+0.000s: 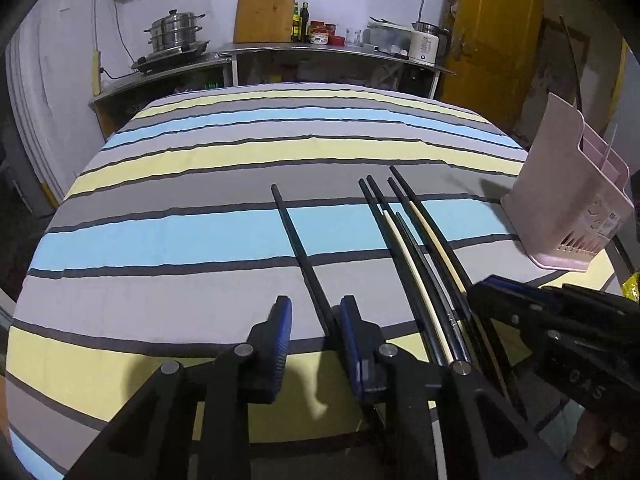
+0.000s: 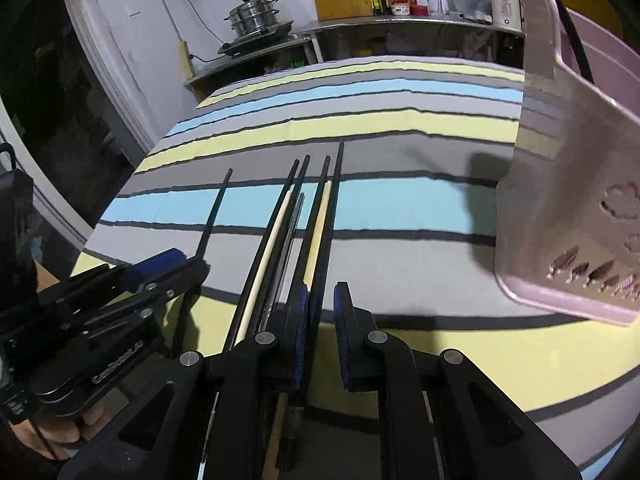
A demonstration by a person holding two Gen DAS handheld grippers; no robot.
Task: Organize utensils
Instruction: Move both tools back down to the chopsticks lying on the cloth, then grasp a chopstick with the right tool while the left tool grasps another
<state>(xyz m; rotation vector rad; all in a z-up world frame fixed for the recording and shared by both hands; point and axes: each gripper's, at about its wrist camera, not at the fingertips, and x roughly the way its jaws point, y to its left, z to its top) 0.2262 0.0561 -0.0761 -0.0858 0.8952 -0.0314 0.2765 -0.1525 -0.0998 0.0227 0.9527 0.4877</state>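
Several black and cream chopsticks (image 1: 416, 248) lie side by side on the striped tablecloth (image 1: 200, 240). One black chopstick (image 1: 298, 248) lies apart to their left. My left gripper (image 1: 316, 320) is open and low over the cloth, with that single chopstick running between its fingers, close to the right one. My right gripper (image 2: 321, 308) is open over the near ends of the bunch (image 2: 296, 224), with the rightmost black chopstick (image 2: 330, 216) between its fingers. A pink utensil holder (image 2: 560, 208) stands to the right; it also shows in the left wrist view (image 1: 568, 204).
A steel counter (image 1: 280, 50) runs along the far wall with a steamer pot (image 1: 176, 32), a wooden cutting board (image 1: 266, 10), bottles and jars. A yellow door (image 1: 496, 40) is at the back right. The right gripper (image 1: 560, 320) shows at the lower right of the left wrist view.
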